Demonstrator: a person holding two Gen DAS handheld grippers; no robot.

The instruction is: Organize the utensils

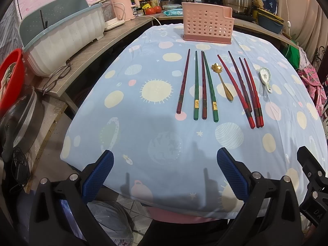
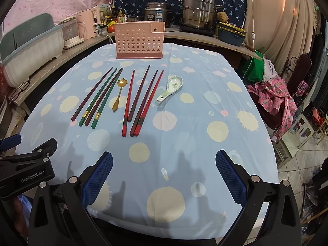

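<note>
A pink perforated utensil holder (image 1: 207, 25) (image 2: 139, 40) stands upright at the table's far edge. In front of it lie two green chopsticks (image 1: 211, 88) (image 2: 107, 98) mixed with dark maroon ones (image 1: 183, 84) (image 2: 91, 94), a gold flower spoon (image 1: 223, 82) (image 2: 119, 94), several red and maroon chopsticks (image 1: 247, 91) (image 2: 143, 102), and a white ceramic spoon (image 1: 265, 78) (image 2: 170, 88). My left gripper (image 1: 165, 160) hangs open over the near table edge, nothing between its fingers. My right gripper (image 2: 164, 160) is open too, well short of the utensils.
The table wears a blue cloth with yellow circles (image 2: 205, 123). A wooden counter on the left carries a white dish rack (image 1: 65, 39), glasses (image 1: 57, 78) and pink appliances (image 1: 125, 4). Steel pots (image 2: 196, 12) stand behind. Pink clothing on a chair (image 2: 276, 100) is to the right.
</note>
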